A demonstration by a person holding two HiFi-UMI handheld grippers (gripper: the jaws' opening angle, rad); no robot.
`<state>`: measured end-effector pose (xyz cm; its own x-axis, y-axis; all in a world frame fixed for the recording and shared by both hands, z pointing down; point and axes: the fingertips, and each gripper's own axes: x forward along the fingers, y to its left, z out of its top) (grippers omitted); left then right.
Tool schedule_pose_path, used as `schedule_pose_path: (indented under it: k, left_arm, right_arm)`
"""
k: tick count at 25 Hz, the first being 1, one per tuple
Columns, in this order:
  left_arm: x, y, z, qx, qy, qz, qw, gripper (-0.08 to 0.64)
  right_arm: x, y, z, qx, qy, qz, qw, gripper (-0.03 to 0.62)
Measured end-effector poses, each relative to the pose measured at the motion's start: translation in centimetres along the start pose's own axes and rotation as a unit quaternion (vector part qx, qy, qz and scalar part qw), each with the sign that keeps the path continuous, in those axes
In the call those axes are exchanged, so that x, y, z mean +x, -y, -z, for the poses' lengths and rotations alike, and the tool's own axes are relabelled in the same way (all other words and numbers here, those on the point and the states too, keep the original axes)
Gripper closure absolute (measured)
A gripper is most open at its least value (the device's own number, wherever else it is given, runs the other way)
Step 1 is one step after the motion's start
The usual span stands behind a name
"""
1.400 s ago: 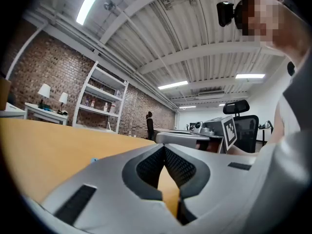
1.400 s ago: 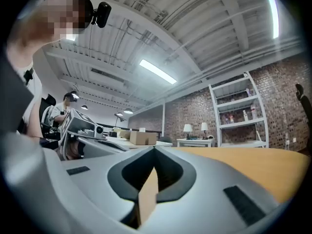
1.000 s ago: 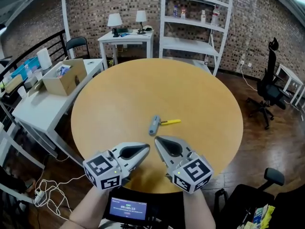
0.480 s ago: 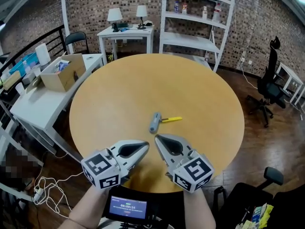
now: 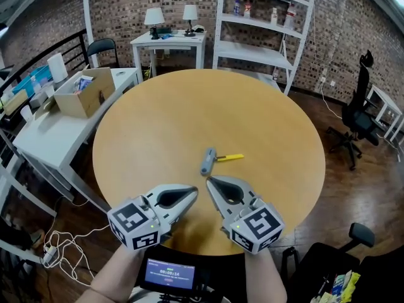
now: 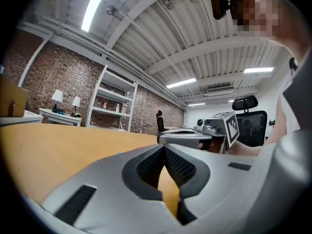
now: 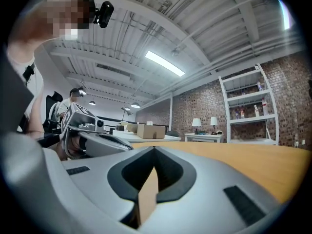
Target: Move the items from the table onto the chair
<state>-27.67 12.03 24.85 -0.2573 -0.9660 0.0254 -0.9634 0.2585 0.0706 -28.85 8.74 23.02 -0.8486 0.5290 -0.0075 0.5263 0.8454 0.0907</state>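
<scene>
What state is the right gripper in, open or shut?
Shut, and empty: the right gripper shows its jaw tips meeting in its own view, nothing between them. The yellow-handled tool lies apart from it on the table.

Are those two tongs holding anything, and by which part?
Nothing. The left tongs and right tongs are both shut and empty; the roller lies untouched.

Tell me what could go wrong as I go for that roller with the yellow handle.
1. The right gripper and left gripper are both shut; reaching in closed would likely shove the roller rather than grasp it.
2. Its gray drum is round on a smooth table, so a nudge may send it rolling.
3. The gripper tips sit close together and could clash when one opens.
</scene>
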Motion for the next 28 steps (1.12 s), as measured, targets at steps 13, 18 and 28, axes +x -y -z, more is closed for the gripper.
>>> schedule_pose_path:
  k: [13, 18, 28]
  left_arm:
    - [-0.2, -1.9, -0.4, 0.005, -0.005, -0.019, 0.9998, 0.554]
    - [-0.2, -2.3, -0.1, 0.000, -0.009, -0.010, 0.9999, 0.552]
    - [-0.3, -3.2, 0.1, -0.008, -0.015, -0.010, 0.9998, 0.552]
  right_arm:
    - [1.8, 5.9, 3.6, -0.177, -0.211, -0.051, 0.960, 0.516]
    - [2.6, 9.5, 7.8, -0.215, -0.318, -0.102, 0.918, 0.473]
    - [4.1, 10.6, 10.0, -0.262, -0.372, -0.182, 0.872, 0.462]
